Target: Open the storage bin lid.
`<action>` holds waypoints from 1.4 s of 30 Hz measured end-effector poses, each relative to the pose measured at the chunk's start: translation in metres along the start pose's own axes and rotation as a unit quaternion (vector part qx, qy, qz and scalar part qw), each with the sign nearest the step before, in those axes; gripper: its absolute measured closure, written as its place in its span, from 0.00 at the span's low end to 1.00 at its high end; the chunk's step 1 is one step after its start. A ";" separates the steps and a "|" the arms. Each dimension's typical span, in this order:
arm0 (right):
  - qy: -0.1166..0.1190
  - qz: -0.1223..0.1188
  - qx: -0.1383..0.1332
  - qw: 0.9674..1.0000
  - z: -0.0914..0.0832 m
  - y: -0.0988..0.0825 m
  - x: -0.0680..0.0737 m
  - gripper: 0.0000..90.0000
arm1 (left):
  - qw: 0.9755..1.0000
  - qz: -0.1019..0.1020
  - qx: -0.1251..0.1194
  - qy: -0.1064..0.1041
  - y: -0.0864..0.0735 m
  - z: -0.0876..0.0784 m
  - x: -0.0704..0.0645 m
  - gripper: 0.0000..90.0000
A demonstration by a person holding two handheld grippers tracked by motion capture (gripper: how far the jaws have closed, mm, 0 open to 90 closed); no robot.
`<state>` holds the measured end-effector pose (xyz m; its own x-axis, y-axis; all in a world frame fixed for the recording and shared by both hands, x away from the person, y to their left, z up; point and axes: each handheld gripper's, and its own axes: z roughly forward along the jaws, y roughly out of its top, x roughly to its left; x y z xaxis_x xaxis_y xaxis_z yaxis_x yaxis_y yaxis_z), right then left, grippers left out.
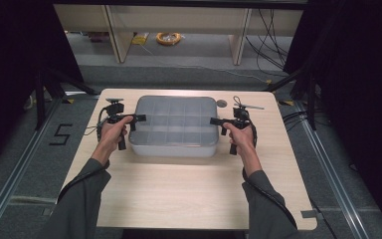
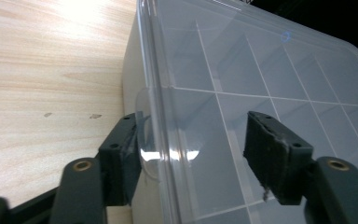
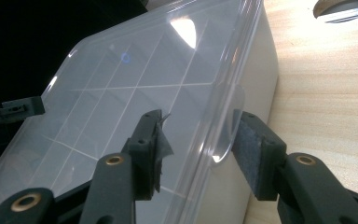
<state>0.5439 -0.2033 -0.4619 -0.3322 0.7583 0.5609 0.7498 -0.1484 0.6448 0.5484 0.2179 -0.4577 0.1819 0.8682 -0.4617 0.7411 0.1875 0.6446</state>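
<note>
A pale wooden desk (image 1: 189, 189) carries a shallow, translucent plastic organiser box (image 1: 174, 127), set toward the far edge and roughly midway between the left and right edges. Its clear lid is on, and a grid of empty compartments shows through it. A person's forearms in grey sleeves reach in from the near edge, each hand holding a two-jaw tool.

The left tool (image 1: 138, 118) sits at the box's left end and the right tool (image 1: 214, 121) at its right end, mirroring each other. This looks like a two-handed move on the lid's side latches, either to free the lid or to steady the box for lifting.

In the left gripper view, the left tool (image 2: 191, 144) straddles the lid's rim: one pad rests against a small clear latch tab (image 2: 145, 154) on the box's outer wall, the other hangs over the lid without clearly touching it. The jaws stand part-way spread, not yet pinching.

In the right gripper view, the right tool (image 3: 200, 149) likewise brackets the rim, its outer pad right beside a rounded clear latch tab (image 3: 226, 135), its inner pad over the lid; a firm pinch cannot be confirmed.

A small round metal disc (image 1: 221, 103) is set into the desk near the far right corner of the box. On the floor left of the desk, black tape forms the digit "5" (image 1: 61, 134). The box itself bears no legible brand or label.
</note>
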 end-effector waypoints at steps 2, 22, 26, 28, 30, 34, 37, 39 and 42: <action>-0.005 0.029 0.007 1.000 -0.001 0.000 0.004 0.63 | 1.000 0.002 -0.003 0.002 -0.001 0.000 -0.001 0.45; -0.005 -0.007 -0.034 0.999 -0.021 0.015 0.020 0.73 | 0.998 -0.003 -0.057 0.009 0.011 -0.040 -0.023 0.56; -0.002 0.014 -0.032 0.999 -0.026 0.014 0.025 0.73 | 0.998 0.003 -0.063 0.013 0.013 -0.047 -0.029 0.57; -0.003 -0.007 -0.040 0.999 -0.026 0.014 0.023 0.74 | 0.998 0.009 -0.060 0.011 0.014 -0.049 -0.029 0.57; 0.001 -0.024 -0.051 0.998 -0.028 0.015 0.022 0.74 | 0.998 0.003 -0.065 0.009 0.016 -0.053 -0.033 0.58; -0.005 -0.014 -0.052 0.999 -0.032 0.015 0.027 0.74 | 0.998 0.007 -0.068 0.009 0.017 -0.056 -0.036 0.58; -0.006 -0.006 -0.050 0.999 -0.038 0.016 0.032 0.75 | 0.998 0.008 -0.069 0.003 0.017 -0.059 -0.038 0.57; -0.009 -0.034 -0.063 0.997 -0.040 0.017 0.030 0.75 | 0.997 0.005 -0.071 0.005 0.018 -0.061 -0.039 0.57; -0.003 -0.026 -0.066 0.997 -0.044 0.017 0.034 0.75 | 0.997 0.012 -0.074 0.001 0.018 -0.065 -0.043 0.57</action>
<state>0.5204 -0.2080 -0.4086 -0.3647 0.7704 0.5229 0.6499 -0.1916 0.7355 0.5121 0.2144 -0.3866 0.1975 0.8739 -0.4442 0.6333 0.2321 0.7383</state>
